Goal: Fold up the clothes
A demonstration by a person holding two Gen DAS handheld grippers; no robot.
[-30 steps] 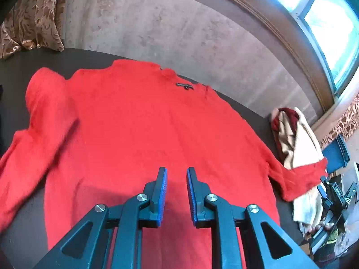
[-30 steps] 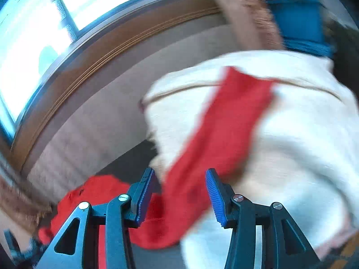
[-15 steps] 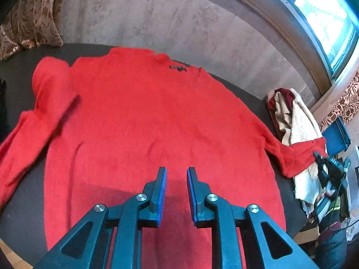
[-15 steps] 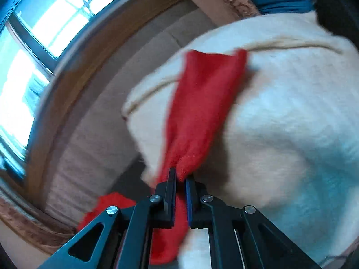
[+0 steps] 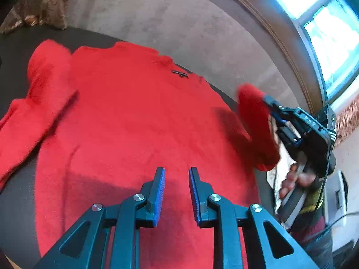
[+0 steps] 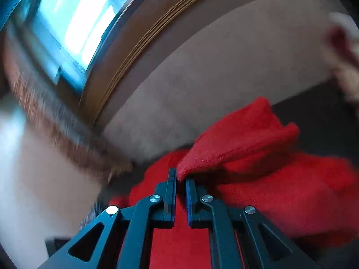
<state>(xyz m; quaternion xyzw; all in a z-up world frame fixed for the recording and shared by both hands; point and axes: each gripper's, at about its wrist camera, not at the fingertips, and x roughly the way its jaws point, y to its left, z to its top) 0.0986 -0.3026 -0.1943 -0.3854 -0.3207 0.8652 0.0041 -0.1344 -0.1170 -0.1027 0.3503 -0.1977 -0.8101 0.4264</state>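
Observation:
A red sweater (image 5: 134, 123) lies spread flat on the dark table (image 5: 18, 190), collar toward the wall. My left gripper (image 5: 176, 174) hovers open above the sweater's lower body, holding nothing. My right gripper (image 6: 180, 178) is shut on the cuff of the sweater's right sleeve (image 6: 237, 139). In the left wrist view that sleeve (image 5: 255, 123) is lifted off the table at the right, with the right gripper (image 5: 268, 99) pinching its end. The other sleeve (image 5: 33, 116) lies bent at the left.
A beige wall (image 5: 179, 27) and a window (image 5: 332, 33) run behind the table. Cream and dark red clothes (image 6: 343, 51) lie at the far right. A person's hand (image 5: 294, 179) holds the right gripper's handle. A patterned curtain (image 5: 38, 4) hangs at the back left.
The right gripper closed on the red sleeve cuff, lifted it off the cream garment and swung it inward over the sweater. The left gripper stayed open above the lower body.

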